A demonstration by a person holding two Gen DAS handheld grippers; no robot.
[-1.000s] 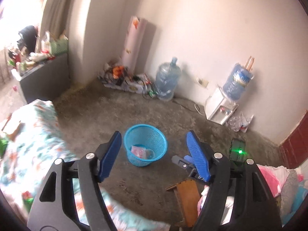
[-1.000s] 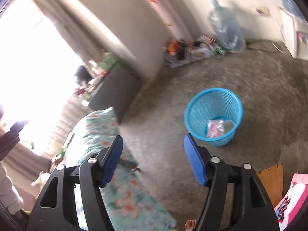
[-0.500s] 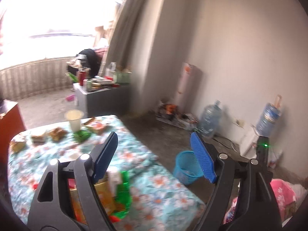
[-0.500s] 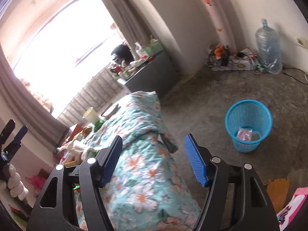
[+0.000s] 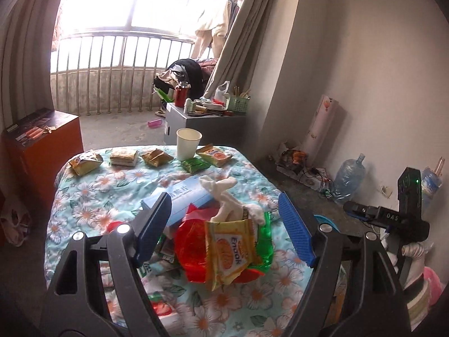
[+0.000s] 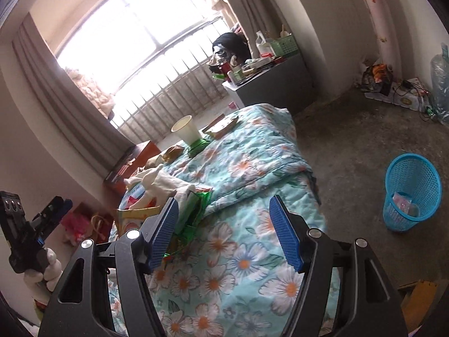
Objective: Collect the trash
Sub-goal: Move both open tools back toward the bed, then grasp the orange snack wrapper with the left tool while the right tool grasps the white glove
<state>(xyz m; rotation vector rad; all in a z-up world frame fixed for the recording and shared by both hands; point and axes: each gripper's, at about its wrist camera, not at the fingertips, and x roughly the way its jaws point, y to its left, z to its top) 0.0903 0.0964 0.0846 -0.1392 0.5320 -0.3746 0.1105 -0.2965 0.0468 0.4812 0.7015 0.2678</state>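
Observation:
A heap of trash lies on the floral cloth (image 5: 84,196): a yellow snack wrapper (image 5: 227,252), a red wrapper (image 5: 190,247), green foil (image 5: 265,241), crumpled white tissue (image 5: 227,196) and a light blue box (image 5: 182,196). My left gripper (image 5: 224,230) hangs open just in front of the heap, with nothing between its pads. My right gripper (image 6: 224,233) is open over bare cloth, and the heap's tissue (image 6: 160,182) lies to its left. The blue mesh basket (image 6: 411,191) stands on the floor at the right with a pink wrapper (image 6: 402,200) inside.
A paper cup (image 5: 188,143) and several snack packets (image 5: 123,157) line the cloth's far edge. Behind it stand a cluttered grey cabinet (image 5: 207,126) and a red box (image 5: 42,146). Water bottles (image 5: 349,179) and cables lie along the right wall. A gloved hand (image 6: 45,272) holds the left gripper.
Both views have swung from the floor and blue basket over to the cloth-covered top. The trash heap now sits in front of my left gripper. Both grippers stay open and hold nothing.

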